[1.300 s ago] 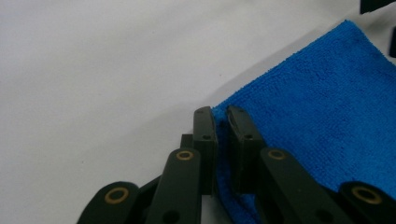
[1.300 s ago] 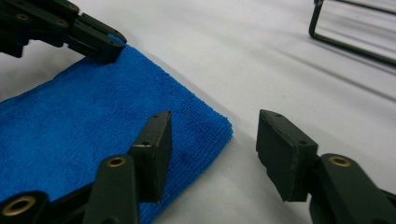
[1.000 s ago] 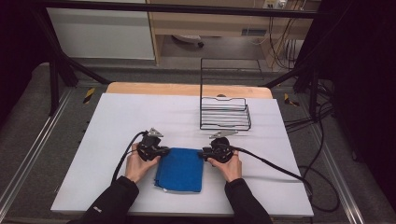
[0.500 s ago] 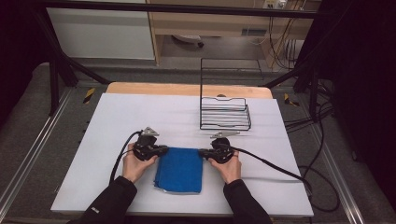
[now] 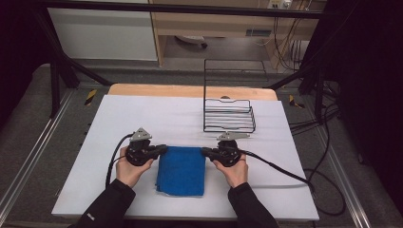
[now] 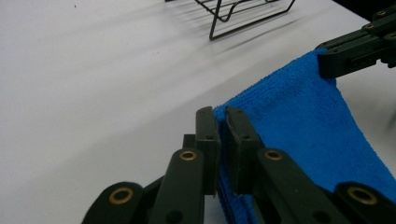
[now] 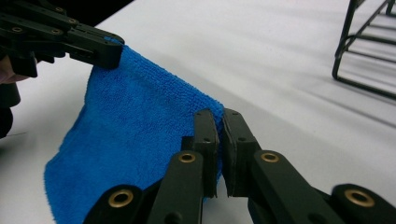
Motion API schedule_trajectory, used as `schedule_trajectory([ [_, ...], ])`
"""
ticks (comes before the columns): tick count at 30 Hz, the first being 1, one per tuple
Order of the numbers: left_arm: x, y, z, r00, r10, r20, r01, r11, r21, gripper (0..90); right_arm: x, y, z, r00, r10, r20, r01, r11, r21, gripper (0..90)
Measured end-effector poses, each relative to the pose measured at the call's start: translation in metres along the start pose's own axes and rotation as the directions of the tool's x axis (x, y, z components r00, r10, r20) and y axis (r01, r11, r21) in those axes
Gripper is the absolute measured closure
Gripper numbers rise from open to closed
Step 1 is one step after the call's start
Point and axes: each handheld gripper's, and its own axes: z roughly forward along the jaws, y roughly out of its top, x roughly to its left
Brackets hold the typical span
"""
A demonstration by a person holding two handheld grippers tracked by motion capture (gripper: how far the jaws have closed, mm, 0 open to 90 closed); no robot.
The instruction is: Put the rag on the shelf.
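Observation:
A folded blue cloth (image 5: 181, 170) lies on the white table (image 5: 142, 118) in front of the person, its far edge raised a little. My left gripper (image 5: 164, 149) is shut on the cloth's far left corner; in the left gripper view its jaws (image 6: 221, 116) pinch the blue cloth (image 6: 299, 116). My right gripper (image 5: 205, 152) is shut on the far right corner; in the right gripper view its jaws (image 7: 219, 116) clamp the cloth (image 7: 135, 121). Each gripper view also has the other gripper at the opposite corner: right gripper (image 6: 327, 65), left gripper (image 7: 109, 49). The near edge of the cloth rests on the table.
A black wire rack (image 5: 228, 114) stands on the table just beyond the right gripper, also seen as wire rack (image 6: 243, 14) and wire rack (image 7: 369, 51). Cables trail from both grippers, the right one across the table towards the right edge.
Both hands have risen slightly, and the far edge of the cloth has come up off the table with them. The cloth now hangs taut between the two grippers.

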Motion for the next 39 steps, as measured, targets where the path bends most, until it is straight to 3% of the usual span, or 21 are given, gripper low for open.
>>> schedule_trajectory([
  [10,-0.012,0.009,-0.015,0.9993,0.034,-0.017,-0.035,0.9972,-0.066,84.4,0.01,0.012,-0.019,0.9954,-0.094,0.02,0.095,0.993,-0.069,86.3],
  [14,-0.017,0.011,-0.02,0.9988,0.044,-0.023,-0.046,0.9941,-0.098,84.4,0.012,0.015,-0.023,0.9937,-0.109,0.025,0.111,0.99,-0.085,86.4],
  [24,-0.03,0.019,-0.033,0.9967,0.073,-0.037,-0.078,0.9814,-0.175,84.3,0.02,0.027,-0.043,0.987,-0.156,0.04,0.16,0.973,-0.164,86.5],
  [39,-0.042,0.032,-0.041,0.9943,0.094,-0.05,-0.103,0.9648,-0.242,84.3,0.027,0.036,-0.064,0.9765,-0.203,0.071,0.214,0.951,-0.221,86.5],
])
